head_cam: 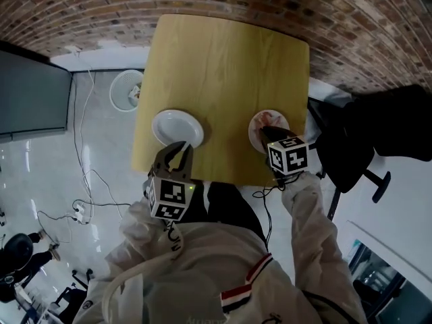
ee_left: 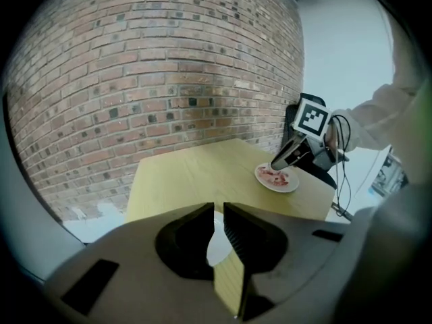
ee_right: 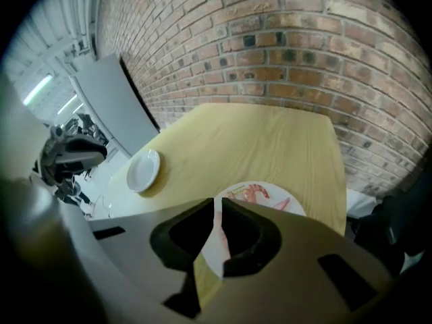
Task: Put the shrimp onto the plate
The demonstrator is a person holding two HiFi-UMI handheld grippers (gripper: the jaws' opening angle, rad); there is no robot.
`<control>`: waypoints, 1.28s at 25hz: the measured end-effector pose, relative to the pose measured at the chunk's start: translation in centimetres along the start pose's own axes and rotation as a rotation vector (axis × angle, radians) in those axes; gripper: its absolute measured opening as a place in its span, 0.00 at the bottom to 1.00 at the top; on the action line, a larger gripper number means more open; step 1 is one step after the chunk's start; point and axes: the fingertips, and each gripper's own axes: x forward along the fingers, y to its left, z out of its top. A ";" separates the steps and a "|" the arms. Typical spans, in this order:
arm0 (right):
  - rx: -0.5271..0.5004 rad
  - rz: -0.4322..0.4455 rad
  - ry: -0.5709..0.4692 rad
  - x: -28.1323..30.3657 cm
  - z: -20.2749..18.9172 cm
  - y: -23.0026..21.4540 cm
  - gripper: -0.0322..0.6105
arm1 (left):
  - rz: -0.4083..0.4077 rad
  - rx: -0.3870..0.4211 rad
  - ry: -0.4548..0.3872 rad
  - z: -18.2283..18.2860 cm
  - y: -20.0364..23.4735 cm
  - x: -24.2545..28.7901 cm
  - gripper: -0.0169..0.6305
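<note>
- Wooden table [head_cam: 223, 66] against a brick wall [head_cam: 304, 5]. Two white plates sit at the near edge, well apart.
- Empty plate [head_cam: 177, 127] on the left is the likely target. Nothing is on it.
- Source plate [head_cam: 255, 128] on the right holds several pink shrimp, the remaining shrimp [ee_right: 253, 193] lying at its far side.
- Left gripper [ee_left: 219, 208] hovers at the near side of the empty plate. Its jaws are drawn almost together with only a thin slit between them. Nothing is in the slit, and the white plate shows through it.
- Right gripper [ee_right: 217, 208] is angled down over the source plate. Its jaws are nearly closed, with a thin pink strip in the gap. It looks like one shrimp [ee_right: 219, 233] pinched between the pads, though the view is tight.
- Step in hand, as I judge it: pick-up at the source plate, with the carry not yet begun.
- Next move calls for clearing the plate rim, then crossing the table leftward to the empty plate. The pinch must hold firm, as a limp, slick shrimp may slip. Lower close to the plate before opening the jaws.
</note>
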 end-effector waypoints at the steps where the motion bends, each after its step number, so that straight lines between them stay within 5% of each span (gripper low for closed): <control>1: 0.031 -0.009 -0.036 -0.7 0.1 0.7 0.13 | -0.002 0.000 -0.015 0.0 0.2 -0.4 0.10; 8: 0.167 -0.078 -0.275 -6.3 1.4 5.1 0.09 | -0.011 0.030 -0.131 2.0 1.5 -3.3 0.10; 22: 0.107 -0.178 -0.602 -20.4 5.2 10.7 0.09 | 0.082 -0.058 -0.358 10.1 0.2 -11.1 0.04; 32: 0.116 -0.132 -0.686 -22.6 6.1 11.0 0.09 | 0.148 0.022 -0.452 14.2 -2.4 -11.9 0.04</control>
